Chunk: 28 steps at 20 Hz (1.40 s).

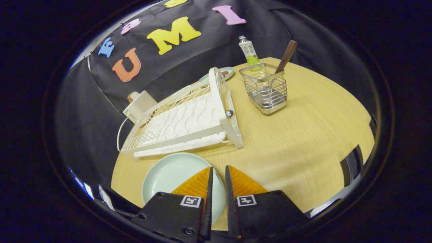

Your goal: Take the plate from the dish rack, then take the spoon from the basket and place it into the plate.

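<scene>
A pale green round ceramic plate (172, 179) lies flat on the light wooden table (303, 141), just in front of the empty white wire dish rack (184, 121). The gripper (218, 173) hovers over the plate's right rim, fingers nearly together, clamping nothing. Right of the rack, a brown-handled spoon (285, 57) stands in the steel wire basket (265, 89).

Pale green plate (172, 175), white dish rack (182, 121), wood-grain table (297, 141)
</scene>
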Tool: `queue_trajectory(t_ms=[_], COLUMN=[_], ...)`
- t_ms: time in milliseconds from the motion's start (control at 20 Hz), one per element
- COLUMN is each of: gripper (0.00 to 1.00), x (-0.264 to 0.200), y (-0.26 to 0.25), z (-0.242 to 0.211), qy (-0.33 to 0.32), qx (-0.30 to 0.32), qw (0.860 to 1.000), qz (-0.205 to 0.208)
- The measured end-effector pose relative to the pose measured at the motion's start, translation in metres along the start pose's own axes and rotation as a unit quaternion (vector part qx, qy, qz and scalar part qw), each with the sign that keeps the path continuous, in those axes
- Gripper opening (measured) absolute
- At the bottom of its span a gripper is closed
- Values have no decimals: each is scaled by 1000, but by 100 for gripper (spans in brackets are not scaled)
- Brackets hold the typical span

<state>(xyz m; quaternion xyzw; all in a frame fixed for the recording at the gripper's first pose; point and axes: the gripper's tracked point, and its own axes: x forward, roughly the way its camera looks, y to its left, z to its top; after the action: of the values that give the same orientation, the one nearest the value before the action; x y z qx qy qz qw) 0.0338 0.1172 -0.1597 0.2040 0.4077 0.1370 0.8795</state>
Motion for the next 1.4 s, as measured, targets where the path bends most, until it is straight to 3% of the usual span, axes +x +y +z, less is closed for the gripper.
queue_trajectory(t_ms=[150, 250, 650, 950, 1400], gripper=[34, 48, 96, 100, 100], x=[-13, -27, -90, -100, -43], y=[-5, -13, -48, -84, -128], z=[14, 29, 89, 127, 179], qy=[-40, -84, -241, -293, -299], qx=[-35, -65, -152, -151, -131], qw=[998, 994, 951, 933, 940], qz=[-16, -36, -122, -143, -102])
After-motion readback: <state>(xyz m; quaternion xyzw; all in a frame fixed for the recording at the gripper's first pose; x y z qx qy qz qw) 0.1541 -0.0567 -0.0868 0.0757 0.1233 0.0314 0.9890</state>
